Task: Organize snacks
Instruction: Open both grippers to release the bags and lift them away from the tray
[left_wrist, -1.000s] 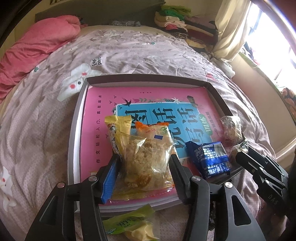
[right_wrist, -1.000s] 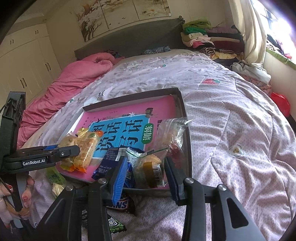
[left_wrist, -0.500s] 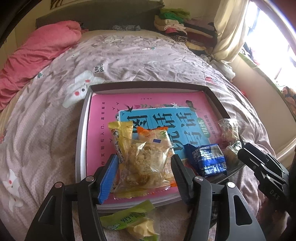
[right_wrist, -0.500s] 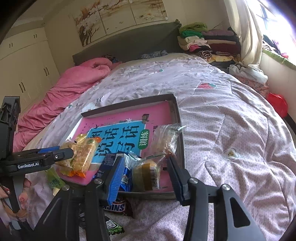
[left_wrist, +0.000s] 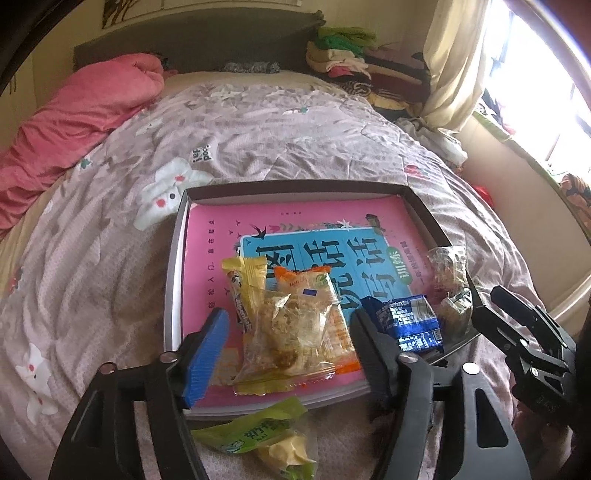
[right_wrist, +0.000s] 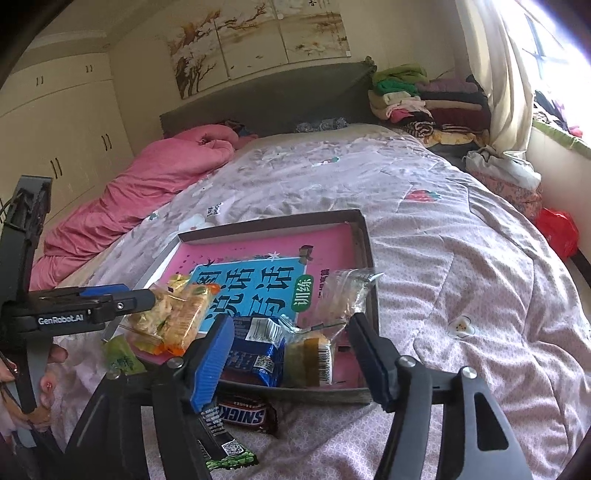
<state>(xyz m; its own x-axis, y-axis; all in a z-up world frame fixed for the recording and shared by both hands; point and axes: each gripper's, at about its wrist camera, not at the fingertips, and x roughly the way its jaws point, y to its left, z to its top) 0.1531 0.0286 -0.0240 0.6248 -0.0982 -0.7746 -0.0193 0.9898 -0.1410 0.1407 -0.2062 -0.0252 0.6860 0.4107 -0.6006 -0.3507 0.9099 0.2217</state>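
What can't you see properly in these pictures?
- Book: in both views snack packets cover its near part.
- Snickers bar: in the right wrist view the right gripper hides one end.
- Green packet: in the left wrist view the bottom edge cuts it off.
- Small print on the blue packet: too small to read.
- Person: only fingers show at the right wrist view's left edge.

One shallow grey cardboard box (left_wrist: 177, 266) sits on the bed, with one pink and blue book (left_wrist: 314, 236) inside. The box holds six wrapped snacks (left_wrist: 288, 328). Three more wrapped snacks (right_wrist: 243, 411) lie on the bed beside it.
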